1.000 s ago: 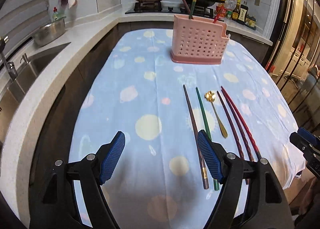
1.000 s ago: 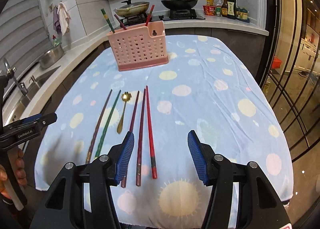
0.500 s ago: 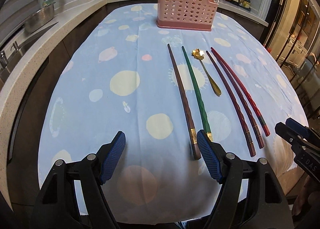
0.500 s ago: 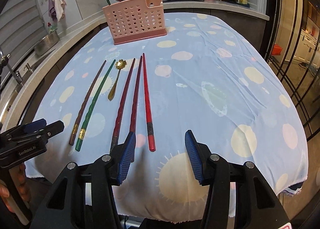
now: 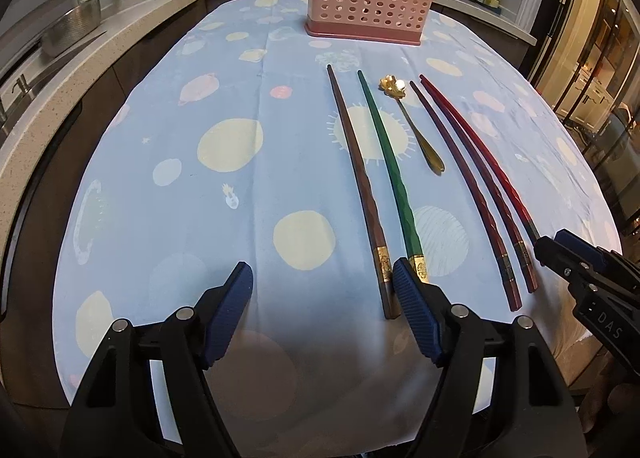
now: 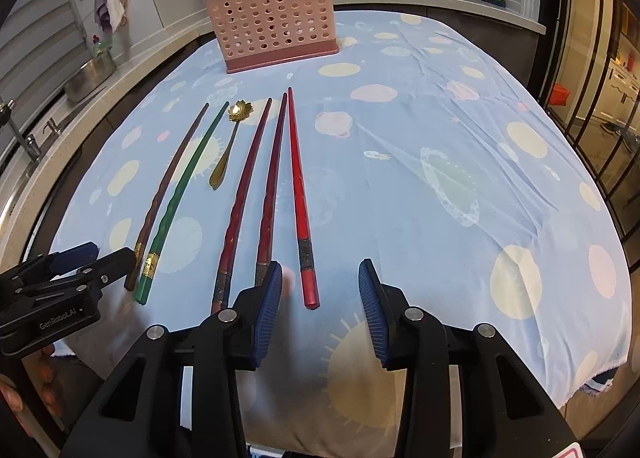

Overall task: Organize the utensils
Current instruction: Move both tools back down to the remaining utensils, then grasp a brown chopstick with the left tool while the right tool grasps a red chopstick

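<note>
Six utensils lie in a rough row on a surface (image 6: 460,146) covered with a pale blue cloth printed with yellow and pink spots, all with their thick ends toward the near edge. From the left there is a brown chopstick (image 5: 360,186) with a gilt band near its butt, then a green chopstick (image 5: 394,178) with a similar gilt band, both faceted or twisted along the handle. Next lies a small gold spoon (image 6: 228,146) with a flower-shaped bowl (shorter than the rest, its bowl pointing away). Beyond it lie two dark red chopsticks (image 6: 256,186) side by side with dark patterned bands near their butts, and a brighter red chopstick (image 6: 299,194) just to their right with a dark band and a plain red tip.

A pink perforated utensil holder (image 6: 276,22) stands upright at the far end of the cloth, with a few chopsticks already poking out of its top.

The left gripper (image 5: 322,290) hangs low over the near edge with its jaws wide apart and nothing between them, its right pad just beside the butts of the brown and green chopsticks. The right gripper (image 6: 320,286) has just been narrowing its jaws; they straddle the butt of the bright red chopstick without pressing on it.
</note>
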{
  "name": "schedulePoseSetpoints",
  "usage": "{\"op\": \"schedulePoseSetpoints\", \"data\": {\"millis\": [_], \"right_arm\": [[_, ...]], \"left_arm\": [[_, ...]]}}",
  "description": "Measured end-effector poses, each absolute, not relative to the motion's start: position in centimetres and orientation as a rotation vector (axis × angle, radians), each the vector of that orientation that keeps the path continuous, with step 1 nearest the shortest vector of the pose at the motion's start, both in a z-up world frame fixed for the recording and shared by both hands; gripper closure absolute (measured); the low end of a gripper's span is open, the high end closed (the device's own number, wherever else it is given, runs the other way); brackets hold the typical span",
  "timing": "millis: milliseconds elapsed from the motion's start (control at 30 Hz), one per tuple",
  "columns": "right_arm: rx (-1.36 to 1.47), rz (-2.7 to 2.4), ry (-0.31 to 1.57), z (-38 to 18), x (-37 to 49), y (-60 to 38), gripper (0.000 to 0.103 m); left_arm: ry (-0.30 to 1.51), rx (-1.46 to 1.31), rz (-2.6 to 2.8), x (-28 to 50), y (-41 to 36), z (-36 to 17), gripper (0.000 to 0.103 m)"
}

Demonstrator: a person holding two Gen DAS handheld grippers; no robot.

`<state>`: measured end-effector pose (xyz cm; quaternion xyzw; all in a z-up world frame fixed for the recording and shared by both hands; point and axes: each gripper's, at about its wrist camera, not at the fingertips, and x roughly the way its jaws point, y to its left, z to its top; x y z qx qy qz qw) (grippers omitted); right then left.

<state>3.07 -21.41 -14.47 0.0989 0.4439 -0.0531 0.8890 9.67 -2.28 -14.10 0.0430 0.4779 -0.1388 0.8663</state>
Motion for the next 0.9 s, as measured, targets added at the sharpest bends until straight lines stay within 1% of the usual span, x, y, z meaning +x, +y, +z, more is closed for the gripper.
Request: {"op": "schedulePoseSetpoints", "data": {"millis": [100, 233, 300, 333, 367, 400, 467, 600, 633, 667, 733, 867, 900], "right_arm": [[0.207, -0.108, 0.927, -14.76, 3.37, -21.30, 0.070], [0.204, -0.109, 0.925, -14.90, 3.62, -21.22, 0.072], [0.208, -0.108, 0.924, -14.91, 3.66, -21.25, 0.072], [0.207, -0.109, 0.924, -14.92, 3.75, -21.25, 0.073], [0.205, -0.109, 0.924, -14.94, 3.80, -21.23, 0.075], [0.203, -0.110, 0.925, -14.93, 3.84, -21.21, 0.077], [0.192, -0.114, 0.927, -14.96, 3.99, -21.10, 0.082], [0.176, -0.113, 0.926, -15.05, 4.12, -20.81, 0.087], [0.173, -0.111, 0.926, -15.05, 4.14, -20.78, 0.089], [0.172, -0.109, 0.925, -15.05, 4.16, -20.75, 0.092], [0.174, -0.102, 0.924, -15.06, 4.16, -20.73, 0.095], [0.185, -0.091, 0.918, -15.06, 4.03, -20.82, 0.095], [0.188, -0.089, 0.917, -15.04, 3.98, -20.85, 0.095]], "left_arm": [[0.998, 0.099, -0.283, 9.76, -2.51, -14.28, 0.036], [0.990, 0.106, -0.279, 9.70, -2.61, -14.32, 0.038], [0.986, 0.106, -0.279, 9.69, -2.59, -14.31, 0.041], [0.985, 0.107, -0.279, 9.67, -2.55, -14.29, 0.044], [0.983, 0.105, -0.280, 9.66, -2.52, -14.26, 0.049], [0.982, 0.105, -0.283, 9.68, -2.49, -14.20, 0.051], [0.982, 0.104, -0.290, 9.69, -2.50, -14.14, 0.060], [0.979, 0.110, -0.295, 9.65, -2.58, -14.08, 0.070], [0.980, 0.108, -0.299, 9.67, -2.55, -14.05, 0.074], [0.983, 0.102, -0.307, 9.70, -2.55, -14.02, 0.081], [0.991, 0.090, -0.325, 9.76, -2.54, -13.96, 0.090], [0.998, 0.080, -0.350, 9.67, -2.62, -13.95, 0.096], [1.004, 0.072, -0.358, 9.65, -2.59, -13.92, 0.096]]}}
